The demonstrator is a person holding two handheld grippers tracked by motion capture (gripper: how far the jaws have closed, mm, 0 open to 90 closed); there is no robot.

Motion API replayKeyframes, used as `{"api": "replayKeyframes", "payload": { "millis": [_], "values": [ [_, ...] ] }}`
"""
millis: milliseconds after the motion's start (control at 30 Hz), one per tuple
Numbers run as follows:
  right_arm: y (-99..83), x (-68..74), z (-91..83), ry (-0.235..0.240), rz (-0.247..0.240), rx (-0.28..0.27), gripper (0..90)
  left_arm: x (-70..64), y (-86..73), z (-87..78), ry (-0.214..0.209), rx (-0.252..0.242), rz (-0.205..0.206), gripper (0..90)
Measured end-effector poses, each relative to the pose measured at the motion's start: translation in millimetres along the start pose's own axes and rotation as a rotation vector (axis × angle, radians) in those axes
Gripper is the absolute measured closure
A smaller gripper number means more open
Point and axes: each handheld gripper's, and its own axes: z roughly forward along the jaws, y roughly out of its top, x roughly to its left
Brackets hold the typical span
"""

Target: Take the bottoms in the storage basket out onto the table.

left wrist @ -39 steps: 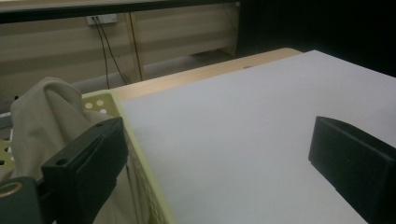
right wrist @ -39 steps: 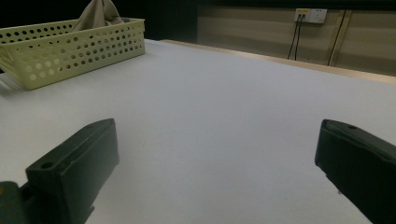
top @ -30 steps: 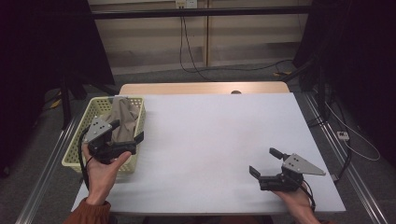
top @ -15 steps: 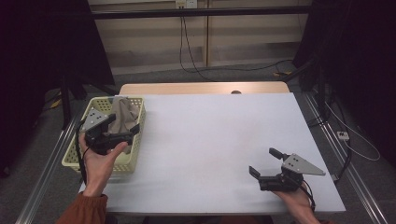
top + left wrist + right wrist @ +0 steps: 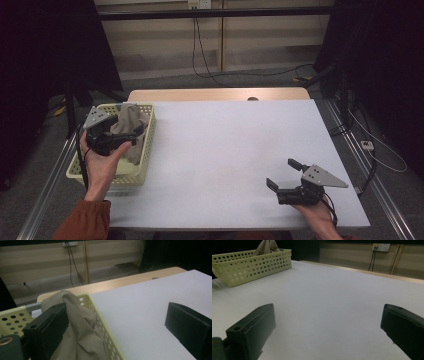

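Note:
A pale yellow perforated basket (image 5: 134, 172) stands at the table's left edge with a beige cloth (image 5: 131, 119) bunched inside it. My left gripper (image 5: 131, 136) hovers over the basket, jaws open, pointing across the cloth toward the table. In the left gripper view, the cloth (image 5: 80, 325) lies just beyond the left jaw and the basket rim (image 5: 100, 317) runs between the jaws of the open left gripper (image 5: 116, 312). My right gripper (image 5: 283, 174) rests open near the front right of the white table (image 5: 225, 145). From the right gripper (image 5: 328, 312), the basket (image 5: 249, 265) and cloth (image 5: 267, 246) are far off.
A wooden strip (image 5: 215, 94) borders the table's far edge. Metal rails (image 5: 372, 185) run along both sides of the table, and cables (image 5: 380, 155) lie on the floor to the right. A dark stand (image 5: 70, 107) rises left of the basket.
My left gripper has moved away from me along the basket and now sits over the cloth. The right gripper has stayed where it was.

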Motion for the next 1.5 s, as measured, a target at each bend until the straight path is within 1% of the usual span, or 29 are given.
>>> {"api": "replayKeyframes", "payload": {
  "millis": [33,67,133,233,300,333,400,433,467,600,667,700,767,800,833,900,967,1000,1067,1133,1200,1233,1267,1367,1400,1433,1467,1500],
  "values": [
    [0.0,0.1,0.1,0.000,0.001,0.000,0.0,3.4,0.3,2.8,0.015,0.003,-0.010,4.5],
    [0.0,0.3,0.2,-0.001,0.002,0.002,0.0,3.4,0.3,2.8,0.015,0.003,-0.010,4.3],
    [0.0,0.2,0.3,0.001,0.003,0.002,0.0,9.3,-0.4,6.6,0.023,0.008,-0.036,4.3],
    [-0.2,0.0,0.2,0.002,0.004,0.003,0.0,15.3,-1.4,11.0,0.042,0.018,-0.046,4.4],
    [-0.3,-0.1,0.1,0.002,0.005,0.003,0.0,18.4,-1.6,14.0,0.042,0.021,-0.062,4.3],
    [-0.2,-0.1,0.2,0.002,0.006,0.003,0.0,21.6,-0.8,16.6,0.046,0.035,-0.064,4.3],
    [-0.1,0.0,0.2,0.002,0.005,0.001,0.0,22.9,-0.3,18.3,0.046,0.035,-0.065,4.3],
    [-0.1,0.0,0.2,0.003,0.003,0.002,0.0,24.4,0.6,19.8,0.053,0.044,-0.061,4.3],
    [-0.2,0.0,0.3,0.003,0.004,0.003,0.0,25.3,1.1,21.6,0.057,0.044,-0.065,4.3],
    [-0.3,-0.1,0.0,0.003,0.007,0.002,0.0,29.4,2.0,29.2,0.062,0.058,-0.069,4.4],
    [-0.3,-0.5,0.2,0.002,0.006,0.002,0.0,30.8,2.0,36.1,0.054,0.076,-0.070,4.5],
    [-0.4,-0.6,0.3,0.001,0.005,0.003,0.0,30.8,2.0,36.1,0.054,0.076,-0.070,4.8],
    [-0.4,-0.5,0.6,0.002,0.003,0.005,0.0,31.8,2.5,42.2,0.048,0.101,-0.075,5.2],
    [-0.4,-0.4,0.7,0.003,0.004,0.004,0.0,31.9,2.4,45.2,0.040,0.103,-0.080,5.2],
    [-0.4,-0.2,0.7,0.004,0.004,0.004,0.0,32.3,2.4,49.9,0.044,0.114,-0.082,5.2],
    [-0.4,-0.2,0.3,0.005,0.003,0.002,0.0,33.5,1.8,52.4,0.040,0.116,-0.085,5.2],
    [-0.5,-0.7,0.0,0.003,0.004,0.003,0.0,37.5,-0.1,57.5,0.045,0.132,-0.106,5.5],
    [-0.6,-0.8,0.0,0.001,0.004,0.001,0.0,37.5,-0.1,57.5,0.045,0.132,-0.106,5.4],
    [-0.6,-0.9,-0.2,0.001,0.005,0.001,0.0,41.2,-2.3,61.2,0.052,0.148,-0.120,5.4],
    [-0.6,-0.4,-0.2,0.008,0.003,0.002,0.0,44.1,-4.3,63.4,0.044,0.159,-0.126,5.3],
    [-0.7,-0.1,0.3,0.008,-0.003,0.006,0.0,45.9,-7.8,66.4,0.055,0.170,-0.138,5.3],
    [-0.7,-0.3,0.6,0.008,-0.006,0.006,0.0,47.2,-9.2,67.9,0.051,0.179,-0.140,5.3],
    [-0.7,-0.2,0.8,0.008,-0.005,0.006,0.0,49.8,-12.6,72.1,0.036,0.198,-0.162,5.3],
    [-0.8,-0.3,0.9,0.010,-0.002,0.006,0.0,50.7,-16.1,76.4,0.045,0.211,-0.173,5.3],
    [-0.7,-0.6,1.1,0.011,-0.001,0.007,0.0,51.4,-19.6,79.1,0.053,0.219,-0.173,5.5],
    [-0.7,-0.5,1.2,0.012,0.000,0.007,0.0,51.4,-19.6,79.1,0.053,0.219,-0.173,5.5],
    [-0.8,-0.3,1.3,0.013,-0.007,0.008,0.0,53.9,-22.8,81.8,0.058,0.235,-0.174,5.3],
    [-0.9,0.3,1.1,0.013,-0.010,0.009,0.0,53.9,-22.8,81.8,0.058,0.235,-0.174,5.3]
  ]
}}
